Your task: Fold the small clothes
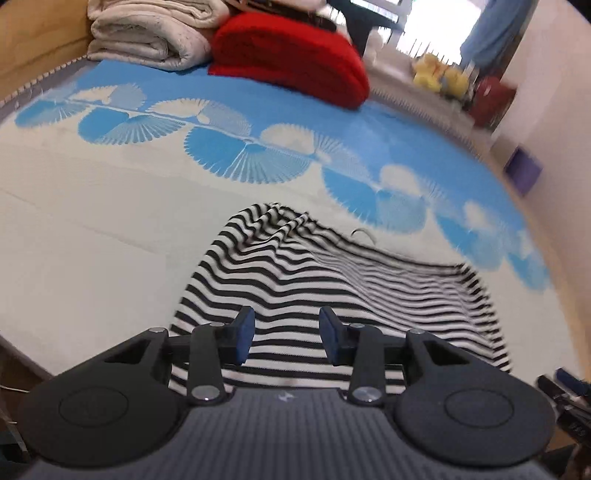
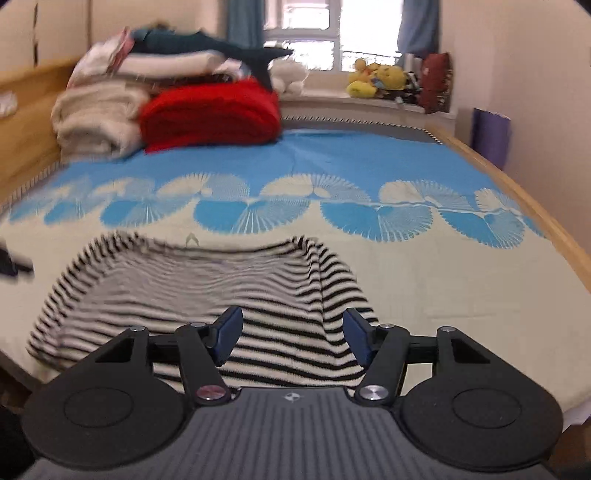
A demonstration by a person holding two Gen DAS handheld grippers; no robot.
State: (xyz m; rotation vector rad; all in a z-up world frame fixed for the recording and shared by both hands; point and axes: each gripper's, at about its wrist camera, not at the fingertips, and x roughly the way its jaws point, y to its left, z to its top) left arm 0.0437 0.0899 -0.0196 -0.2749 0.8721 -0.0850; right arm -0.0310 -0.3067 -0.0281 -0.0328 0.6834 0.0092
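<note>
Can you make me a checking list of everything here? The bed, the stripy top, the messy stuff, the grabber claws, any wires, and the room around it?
Surface: bed cover, cream in front, blue with fan patterns behind; lies flat.
Job's things: striped garment, black and white, spread out but rumpled, one ridge bunched up; not folded yet.
Clutter: red blanket and pale folded blankets stacked at the far end, more bedding on top.
Grippers: left gripper open over the garment, holding nothing; right gripper open, holding nothing.
Cables: nothing seen.
Surroundings: window with blue curtains, yellow plush toys on the sill, wooden bed frame.
</note>
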